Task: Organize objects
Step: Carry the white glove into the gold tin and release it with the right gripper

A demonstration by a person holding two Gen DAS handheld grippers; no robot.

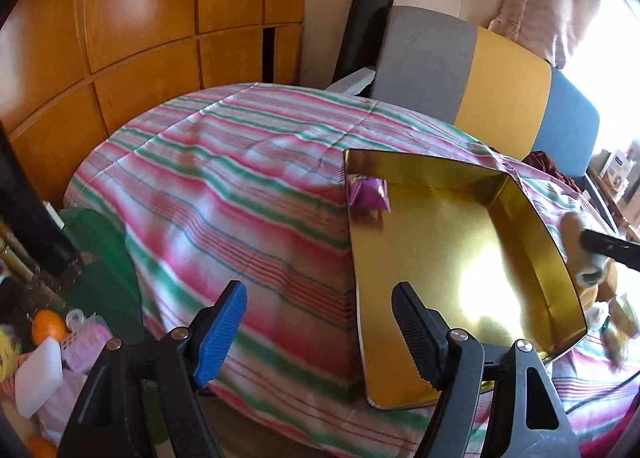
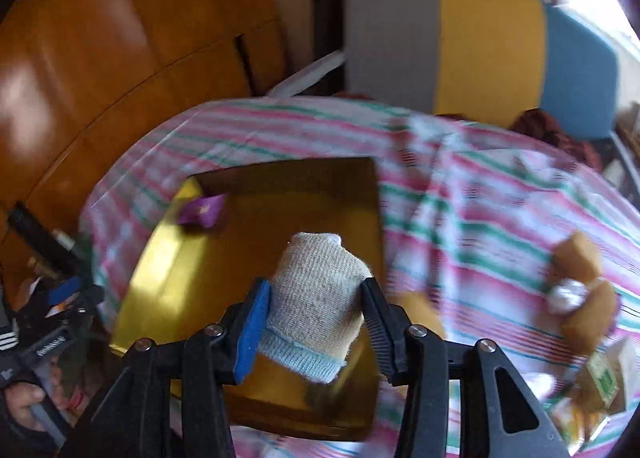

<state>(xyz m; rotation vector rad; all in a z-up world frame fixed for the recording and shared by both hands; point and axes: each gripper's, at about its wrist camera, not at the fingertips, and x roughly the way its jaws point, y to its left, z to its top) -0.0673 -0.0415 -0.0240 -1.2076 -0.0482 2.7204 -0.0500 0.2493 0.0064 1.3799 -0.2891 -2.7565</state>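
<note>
A shiny gold tray (image 1: 532, 213) (image 2: 160, 274) lies on the striped bedspread (image 1: 224, 185) (image 2: 460, 193), with a purple wrapped packet (image 1: 368, 195) (image 2: 202, 209) in its far left corner. My right gripper (image 2: 316, 308) is shut on a rolled beige sock with a light blue cuff (image 2: 320, 298), held over the tray; in the left wrist view the sock (image 1: 580, 254) shows at the tray's right edge. My left gripper (image 1: 320, 330) stands open with nothing between its fingers, above the tray's near left corner and the bedspread.
Brown blocks and a foil ball (image 2: 580, 290) lie on the bedspread right of the tray, small packets (image 2: 604, 378) nearer. An orange (image 1: 48, 326), a white block (image 1: 38, 378) and pink items lie low at left. Wooden wardrobe (image 1: 140, 17) and a grey-yellow-blue headboard (image 1: 504, 81) stand behind.
</note>
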